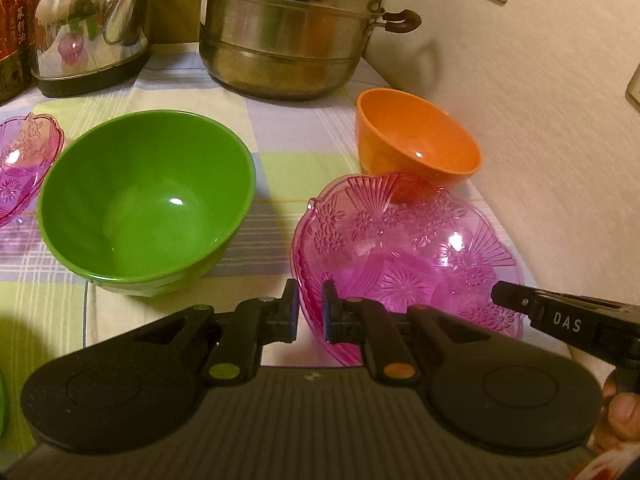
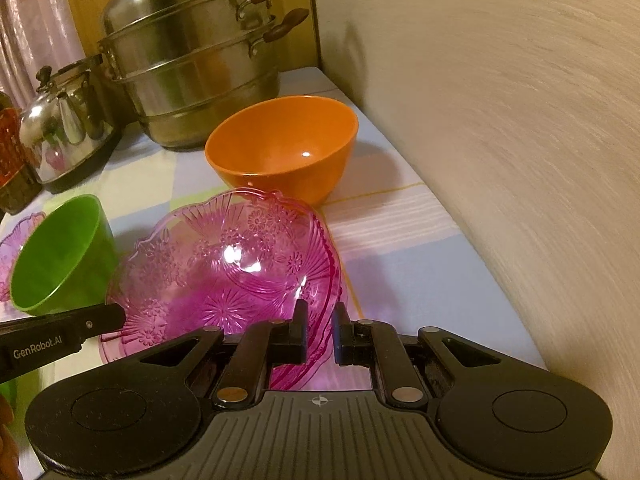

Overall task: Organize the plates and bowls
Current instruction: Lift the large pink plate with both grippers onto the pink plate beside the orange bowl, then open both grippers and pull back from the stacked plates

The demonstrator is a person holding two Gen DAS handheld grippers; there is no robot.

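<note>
Low in both views, the left gripper (image 1: 310,312) and right gripper (image 2: 320,334) each pinch opposite rims of the pink cut-pattern dish (image 1: 408,256), jaws narrow on its thin edge, probably to carry it level. Beyond sit the green bowl (image 1: 148,200) centre left and orange bowl (image 1: 416,140) upper right, with the steel steamer pot (image 1: 292,28) at top.

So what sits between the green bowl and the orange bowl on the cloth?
Only bare checked tablecloth between the green bowl and orange bowl, in the left wrist view; the pink plate lies nearer the camera.
</note>
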